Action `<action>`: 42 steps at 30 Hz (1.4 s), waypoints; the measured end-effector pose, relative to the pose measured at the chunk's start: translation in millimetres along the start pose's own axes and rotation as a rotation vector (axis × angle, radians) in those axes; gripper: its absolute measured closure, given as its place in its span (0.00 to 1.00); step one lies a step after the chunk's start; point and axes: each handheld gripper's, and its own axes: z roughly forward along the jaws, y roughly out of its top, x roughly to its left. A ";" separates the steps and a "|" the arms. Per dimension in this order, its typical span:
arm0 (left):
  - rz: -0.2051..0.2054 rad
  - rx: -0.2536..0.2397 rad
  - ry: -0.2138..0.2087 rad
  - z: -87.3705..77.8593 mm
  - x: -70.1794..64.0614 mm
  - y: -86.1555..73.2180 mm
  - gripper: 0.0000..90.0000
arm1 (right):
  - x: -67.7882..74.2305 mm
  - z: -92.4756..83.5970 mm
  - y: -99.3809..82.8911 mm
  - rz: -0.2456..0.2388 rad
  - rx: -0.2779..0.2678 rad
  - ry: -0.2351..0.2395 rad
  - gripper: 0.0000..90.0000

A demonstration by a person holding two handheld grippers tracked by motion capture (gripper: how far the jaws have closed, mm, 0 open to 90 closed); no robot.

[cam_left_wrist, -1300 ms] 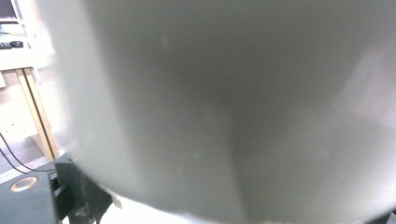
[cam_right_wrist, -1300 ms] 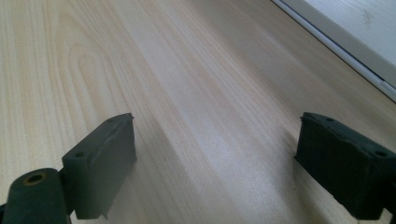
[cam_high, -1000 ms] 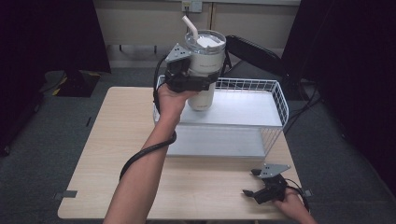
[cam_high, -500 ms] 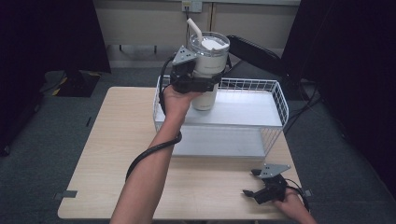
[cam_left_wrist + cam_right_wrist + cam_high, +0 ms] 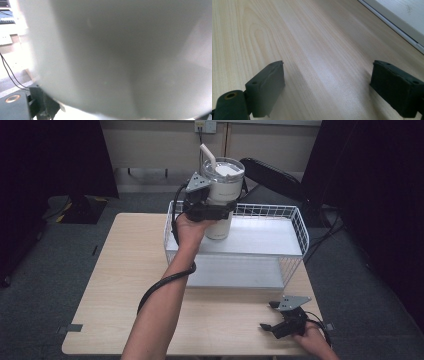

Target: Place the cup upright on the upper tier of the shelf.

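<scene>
High view: light wood surface (image 5: pixel 125 285) fills mid-frame. White wire basket (image 5: pixel 295 227) sits on its far-right half, w/ a pale flat floor inside. Left tool (image 5: pixel 210 210), top centre of frame, is clamped round a big white tumbler (image 5: pixel 222 195): clear lid and a white straw (image 5: pixel 207 157) sticking up at the lid's left. Tumbler is upright, over the basket's rear-left corner; its base looks just at or just above the basket floor, can't tell if touching. Left hand (image 5: pixel 187 227) grips the tool from below, forearm running down to bottom centre, black cable (image 5: pixel 160 287) looping along the arm. Grey three-cornered plate on the tool's top sits just left of the lid. Right tool (image 5: pixel 272 317) is at lower right, low over the surface near its front edge, well apart from the basket, jaws spread and pointing toward frame left. Right hand (image 5: pixel 312 337) holds it from the bottom-right corner. Dark chair back behind the basket, upper right.

Left tool view: blurred white tumbler wall (image 5: pixel 120 57) v. close to the lens, covers nearly the whole frame. A bit of dark tool body at lower left; wall outlet and thin black cables at left edge.

Right tool view: two black jaws at bottom left and bottom right, wide apart, nothing betw. them but bare wood surface (image 5: pixel 312 50). White basket edge (image 5: pixel 402 27) crosses upper right corner.
</scene>
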 end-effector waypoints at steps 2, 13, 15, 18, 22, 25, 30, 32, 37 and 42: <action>-0.001 0.002 0.000 0.5 0.6 -2.2 0.10 | 0.0 0.0 0.0 0.000 0.000 0.000 0.12; 0.005 -0.025 -0.006 -3.5 2.6 -7.5 0.10 | 0.0 0.0 0.0 0.000 0.000 0.000 0.12; 0.017 -0.028 -0.014 -5.5 3.1 -9.2 0.10 | 0.0 0.0 0.0 0.000 0.000 0.000 0.12; 0.014 -0.038 -0.009 -7.6 2.0 -10.5 0.09 | 0.0 0.0 0.0 0.000 0.000 0.000 0.12; 0.016 -0.044 -0.003 -6.9 1.8 -11.9 0.09 | 0.0 0.0 -0.1 0.000 0.000 0.000 0.12; 0.022 -0.044 0.002 -6.8 1.6 -12.8 0.09 | 0.0 0.0 -0.1 0.000 0.000 0.000 0.12; 0.038 0.003 -0.001 -8.2 2.7 -14.9 0.10 | 0.0 0.0 -0.1 0.000 0.000 0.000 0.12; 0.035 0.006 0.005 -9.0 2.0 -15.1 0.10 | 0.0 0.0 -0.1 0.000 0.000 0.000 0.12; 0.007 0.049 -0.002 -10.6 3.6 -16.9 0.09 | 0.0 0.0 0.0 0.000 0.000 0.000 0.12; 0.062 0.087 0.020 -12.9 0.4 -20.2 0.10 | 0.0 0.0 -0.1 0.000 0.000 0.000 0.12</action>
